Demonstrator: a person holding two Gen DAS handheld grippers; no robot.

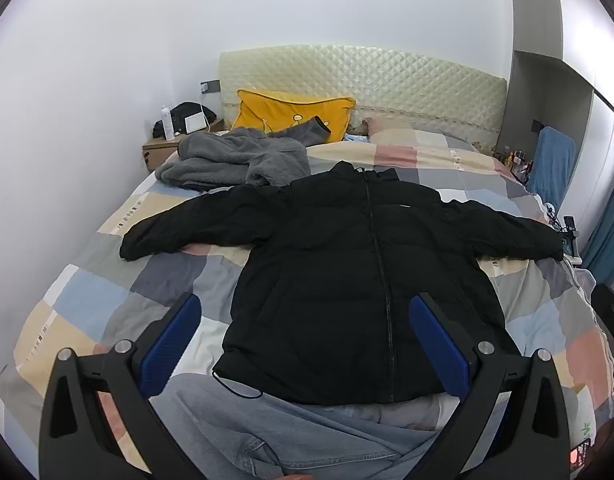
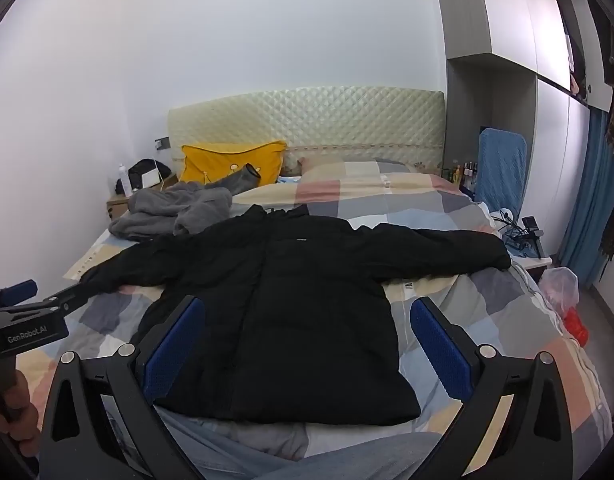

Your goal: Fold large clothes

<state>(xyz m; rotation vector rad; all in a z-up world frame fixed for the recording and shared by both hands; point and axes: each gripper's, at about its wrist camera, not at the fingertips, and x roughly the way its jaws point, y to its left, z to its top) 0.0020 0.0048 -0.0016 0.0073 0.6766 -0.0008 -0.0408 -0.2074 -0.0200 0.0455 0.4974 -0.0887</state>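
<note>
A big black jacket (image 1: 347, 280) lies flat on the bed (image 1: 87, 304), front side up and zipped. Its collar points to the headboard (image 1: 363, 80) and its bottom edge is near the person's jeans (image 1: 291, 432). Both sleeves stick straight out to the sides, so it is widest from sleeve to sleeve. The left claw (image 1: 305, 344) is spread wide above the bottom of the jacket, holding nothing. The right claw (image 2: 307, 346) is spread wide too, holding nothing. A gray fuzzy robe (image 1: 235, 158) lies past the left sleeve.
</note>
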